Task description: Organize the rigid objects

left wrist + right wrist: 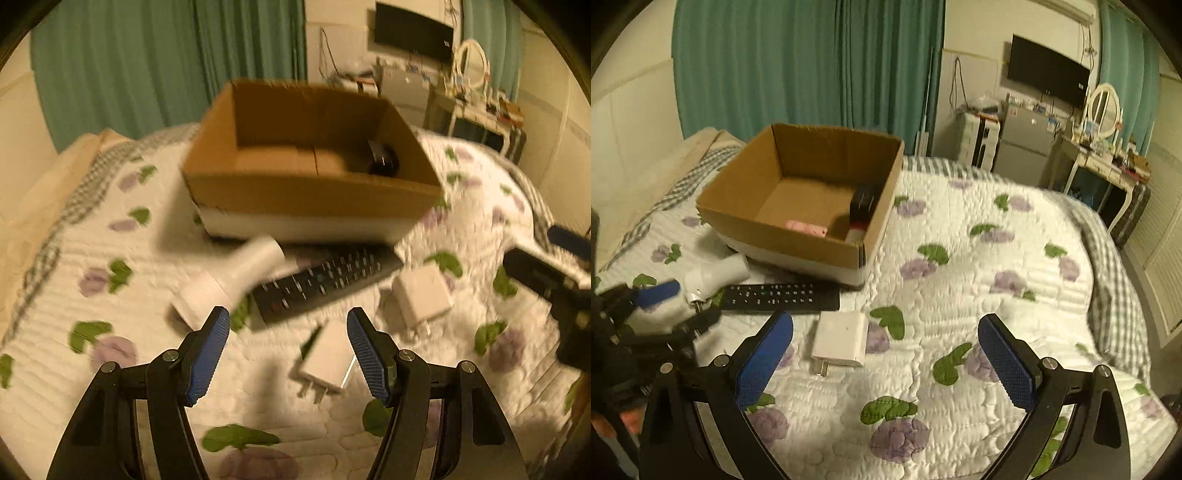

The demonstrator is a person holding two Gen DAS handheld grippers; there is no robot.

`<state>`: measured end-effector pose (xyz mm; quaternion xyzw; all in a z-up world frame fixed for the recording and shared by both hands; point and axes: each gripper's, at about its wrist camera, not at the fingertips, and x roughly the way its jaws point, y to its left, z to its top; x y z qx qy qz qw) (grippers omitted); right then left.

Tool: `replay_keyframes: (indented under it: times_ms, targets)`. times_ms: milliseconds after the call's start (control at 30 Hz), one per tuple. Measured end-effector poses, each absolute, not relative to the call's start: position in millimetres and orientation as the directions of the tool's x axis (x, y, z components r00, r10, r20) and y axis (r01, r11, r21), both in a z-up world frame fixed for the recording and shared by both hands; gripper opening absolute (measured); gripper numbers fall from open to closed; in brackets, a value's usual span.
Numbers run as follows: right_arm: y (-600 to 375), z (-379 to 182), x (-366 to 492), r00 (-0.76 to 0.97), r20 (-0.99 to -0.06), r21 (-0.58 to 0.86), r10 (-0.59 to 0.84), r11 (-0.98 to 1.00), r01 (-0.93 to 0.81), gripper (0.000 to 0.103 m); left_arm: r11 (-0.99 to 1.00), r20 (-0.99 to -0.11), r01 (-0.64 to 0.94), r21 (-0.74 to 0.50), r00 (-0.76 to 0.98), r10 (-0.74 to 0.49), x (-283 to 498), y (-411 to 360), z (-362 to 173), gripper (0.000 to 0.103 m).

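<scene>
On the quilt (pixel 960 295), a white charger (pixel 841 339) (prongs out) lies flat; both tools spread, empty.

Remote (pixel 781 297) just before box (pixel 783 236)

A white quilt (pixel 960 295) printed with purple flowers and green leaves covers the bed, its edges trimmed in grey-and-white check. A brown cardboard box (pixel 798 236) with a white base holds a pink item (pixel 806 228). Near it lie a black remote (pixel 781 297), white chargers (pixel 841 339) and blue-padded grippers (pixel 884 354). Teal curtains (pixel 798 62) hang behind.
</scene>
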<state>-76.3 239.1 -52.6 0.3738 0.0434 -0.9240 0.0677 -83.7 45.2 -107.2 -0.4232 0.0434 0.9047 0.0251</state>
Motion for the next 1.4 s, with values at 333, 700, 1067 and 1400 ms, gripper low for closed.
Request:
replay_keyframes:
  times_ms: [333,700,1067,1400]
  targets:
    - [240,-89,-99,-0.646,-0.76,-0.017,-0.071,-0.992,0.129,0.101,-0.981,-0.839,-0.177,0.073,-0.544,0.035,-93,66,-159,0.069]
    - [233,-101,-106,-0.62,-0.781,-0.021,-0.07,-0.99,0.139,0.101,-0.976,-0.836,-0.215,0.016,-0.539,0.105,-90,64,-170,0.049]
    - [208,-117,-121,-0.581,-0.806,-0.017,-0.112,-0.977,0.211,0.101,-0.995,-0.77,-0.095,0.039,-0.637,0.031,-72,40,-135,0.042]
    - [189,-151,-143,-0.519,-0.849,-0.032,-0.098,-0.971,0.236,0.091,-0.996,-0.762,-0.05,0.071,-0.647,-0.022,-93,26,-126,0.042]
